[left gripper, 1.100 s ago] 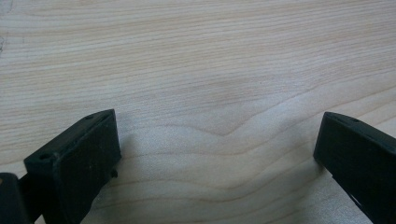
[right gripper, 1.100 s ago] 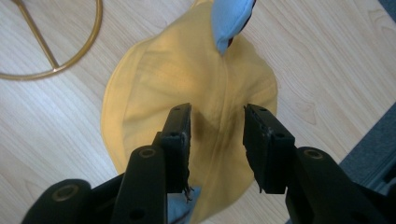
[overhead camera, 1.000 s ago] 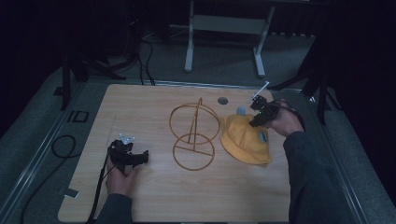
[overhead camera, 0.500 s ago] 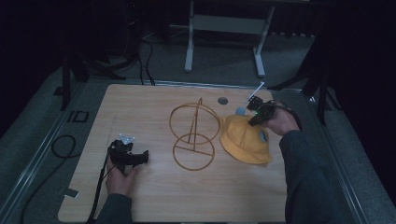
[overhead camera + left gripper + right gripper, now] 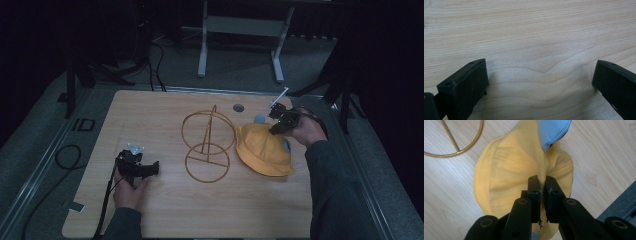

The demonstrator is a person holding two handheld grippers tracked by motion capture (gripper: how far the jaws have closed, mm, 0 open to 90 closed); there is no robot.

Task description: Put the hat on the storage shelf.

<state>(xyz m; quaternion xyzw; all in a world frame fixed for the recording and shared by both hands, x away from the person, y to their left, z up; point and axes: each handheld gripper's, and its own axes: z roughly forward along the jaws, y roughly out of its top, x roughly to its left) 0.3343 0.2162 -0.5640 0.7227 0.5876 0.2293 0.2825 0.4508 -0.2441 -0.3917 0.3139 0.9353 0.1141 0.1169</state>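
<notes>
Left tongs [image 5: 150,169]: wide apart, holding nothing, low over bare bench [image 5: 536,30] on the near left.
Right tongs [image 5: 543,183]: pinched tight on a fold of the yellow hat [image 5: 509,167], at its right side.
Hat: directly beneath and ahead of the right tongs; blue lining [image 5: 552,130] shows beyond them.
Wire stand [image 5: 207,145]: just left of the hat.
Doing it well: likely a lift toward the stand; raise slowly, keeping the fold gripped.
</notes>
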